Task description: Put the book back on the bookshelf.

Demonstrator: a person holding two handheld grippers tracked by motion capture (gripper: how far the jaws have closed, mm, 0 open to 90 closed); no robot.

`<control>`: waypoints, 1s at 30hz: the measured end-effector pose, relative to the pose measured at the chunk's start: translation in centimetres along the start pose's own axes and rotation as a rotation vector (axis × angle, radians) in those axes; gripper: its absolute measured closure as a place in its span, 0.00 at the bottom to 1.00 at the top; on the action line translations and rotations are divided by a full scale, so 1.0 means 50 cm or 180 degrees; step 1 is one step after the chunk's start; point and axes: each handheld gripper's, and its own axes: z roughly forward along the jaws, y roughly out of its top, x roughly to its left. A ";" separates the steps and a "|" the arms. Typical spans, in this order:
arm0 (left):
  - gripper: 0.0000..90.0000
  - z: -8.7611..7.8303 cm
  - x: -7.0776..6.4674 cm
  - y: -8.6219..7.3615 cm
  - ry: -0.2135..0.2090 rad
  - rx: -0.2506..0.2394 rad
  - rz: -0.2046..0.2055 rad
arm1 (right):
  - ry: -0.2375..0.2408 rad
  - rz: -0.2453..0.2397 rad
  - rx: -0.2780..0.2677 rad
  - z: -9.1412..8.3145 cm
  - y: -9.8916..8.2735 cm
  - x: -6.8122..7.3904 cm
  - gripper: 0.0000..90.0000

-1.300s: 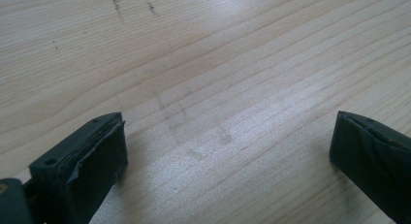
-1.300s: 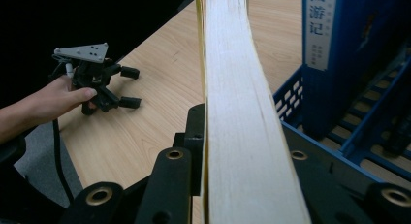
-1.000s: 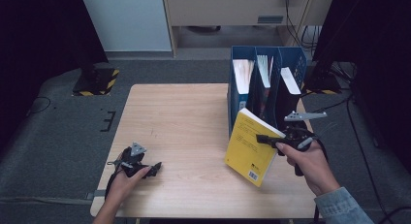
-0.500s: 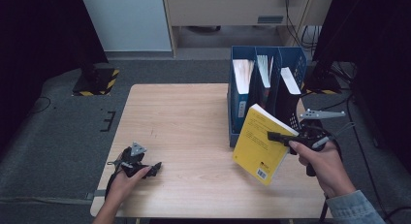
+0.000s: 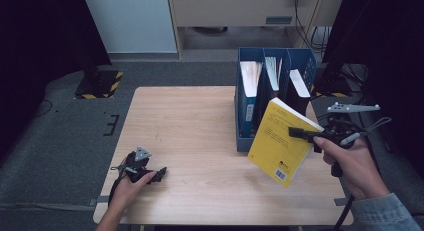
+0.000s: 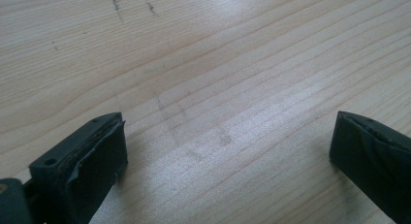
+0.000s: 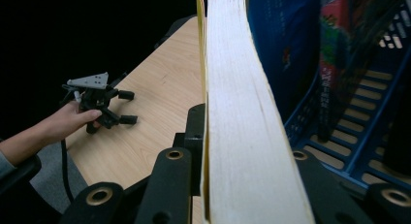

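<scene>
**Claws at the Desk: One Rests, One Holds a Yellow Book**

Left claw point(image 5: 161, 172) sits low on the desk point(image 5: 190, 121), near the front left corner, with a hand point(image 5: 127, 186) around it. Its two black jaws stand wide apart and nothing is between them. The left gripper view looks down on bare pale wood with thin lines in it and a few small dark marks near the top.

Going right, a blue file rack point(image 5: 247, 116) stands on the desk with papers and thin books in its slots. Just in front of it is the yellow book point(image 5: 280, 143). It is up in the air and tipped, with one corner pointing down at the desk. Its cover is bright yellow with small dark print and a white patch with a bar code near the low corner. The page edges are white.

Farthest right, the right claw point(image 5: 300, 133) is pinched tight on the upper edge of the book, held by the other hand point(image 5: 352, 163).

The right gripper view shows the book edge-on: a thick block of cream pages point(image 7: 242, 127) between the jaws, with a thin yellow cover line. It also shows the rack's blue grid wall point(image 7: 358, 136) up close, and the left claw point(image 7: 127, 107) far off on the desk.
</scene>
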 end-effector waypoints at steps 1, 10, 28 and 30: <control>0.00 0.000 0.000 0.000 0.0000 0.0001 0.0000 | -0.0028 0.0013 -0.0009 -0.008 0.004 -0.002 0.83; 0.00 0.002 -0.001 0.002 -0.0009 -0.0005 0.0004 | -0.0175 0.0016 -0.0097 -0.060 0.044 -0.014 0.83; 0.00 0.005 -0.002 0.005 -0.0016 -0.0002 0.0014 | -0.0537 0.0138 -0.0124 -0.076 0.126 -0.054 0.83; 0.00 0.005 -0.003 0.004 -0.0017 -0.0002 0.0013 | -0.0569 0.0155 -0.0105 -0.068 0.130 -0.058 0.83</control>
